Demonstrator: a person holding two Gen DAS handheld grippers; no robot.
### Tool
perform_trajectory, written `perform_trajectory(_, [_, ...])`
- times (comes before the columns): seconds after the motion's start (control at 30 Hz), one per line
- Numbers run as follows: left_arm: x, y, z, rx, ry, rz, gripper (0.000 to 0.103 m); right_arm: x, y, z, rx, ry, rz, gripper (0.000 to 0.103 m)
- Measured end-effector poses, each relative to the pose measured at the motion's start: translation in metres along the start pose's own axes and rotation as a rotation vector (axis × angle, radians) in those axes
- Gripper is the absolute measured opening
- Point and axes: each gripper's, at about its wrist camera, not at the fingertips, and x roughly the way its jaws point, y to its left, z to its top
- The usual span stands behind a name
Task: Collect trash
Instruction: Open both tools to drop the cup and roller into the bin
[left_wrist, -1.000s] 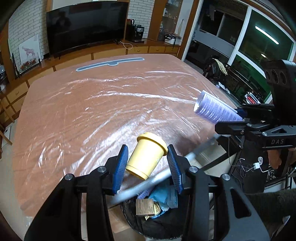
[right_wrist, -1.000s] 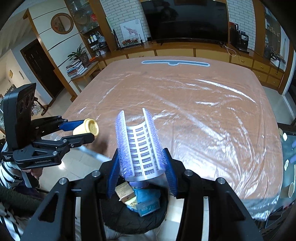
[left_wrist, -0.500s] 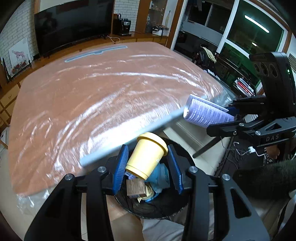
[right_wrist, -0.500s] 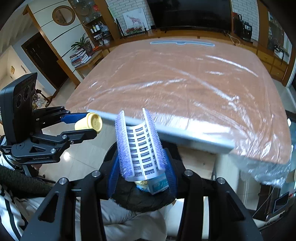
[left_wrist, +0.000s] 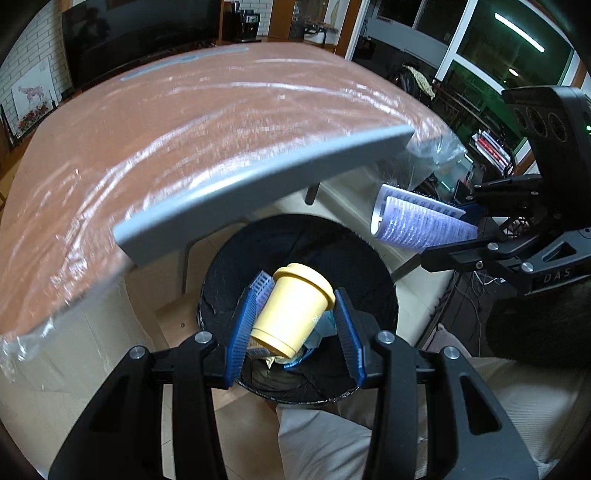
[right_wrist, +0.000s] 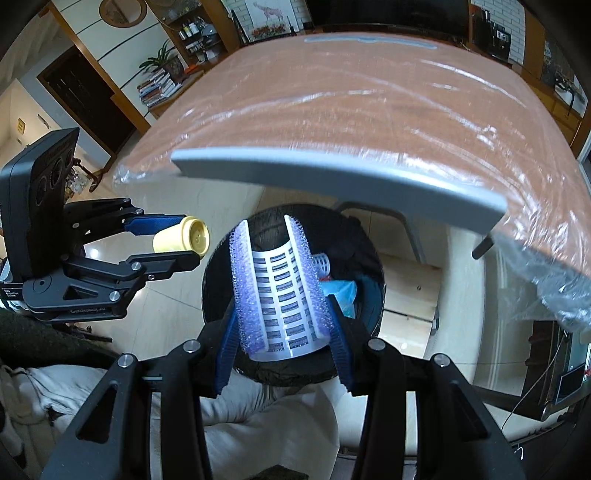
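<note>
1. The left hand-held gripper (left_wrist: 295, 314) is closed to a narrow gap on 1 yellow cup (left_wrist: 293, 310), its blue pads pressing the cup's 2 sides. The cup is tilted, lid end away from the camera, and hangs directly above the black trash bin (left_wrist: 373, 258).

2. The right hand-held gripper (right_wrist: 282, 325) is clamped on 1 purple hair roller (right_wrist: 280, 291) — a white slotted tube with bristly purple strips along both edges. It too is held over the bin opening, pointing away from the camera.

3. In the left wrist view the right hand-held gripper shows at the right with the roller sticking out over the bin's far rim; in the right wrist view the left hand-held gripper shows at the left, the yellow cup just beside the bin's left edge.

4. There is 1 bin, on the floor below the near edge of the surface (right_wrist: 369, 103). Inside lie at least 1 more small roller (right_wrist: 320, 263), some blue wrapper (right_wrist: 341, 291) and other scraps too jumbled to count.

5. The surface is orange-brown under a sheet of clear plastic film — with 1 grey bar (left_wrist: 258, 184) along the near edge.
</note>
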Motion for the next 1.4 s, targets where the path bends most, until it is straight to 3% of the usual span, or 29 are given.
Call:
perform_trajectory(0.33, [0.027,0.005,-0.015,-0.046,0.063,0.031,0.045,0.024,-0.002,-0.008,0.018,0.041,-0.034,0.044])
perform_trajectory(0.87, [0.053,0.012,-0.018,-0.209,0.074,0.06,0.045,0.06,-0.005,-0.002,0.115,0.034,-0.065,0.044])
perform_trajectory(1.4, [0.076,0.011,-0.018,-0.216,0.114,0.093,0.045,0.079,-0.012,-0.001,0.15,0.063,-0.07,0.045])
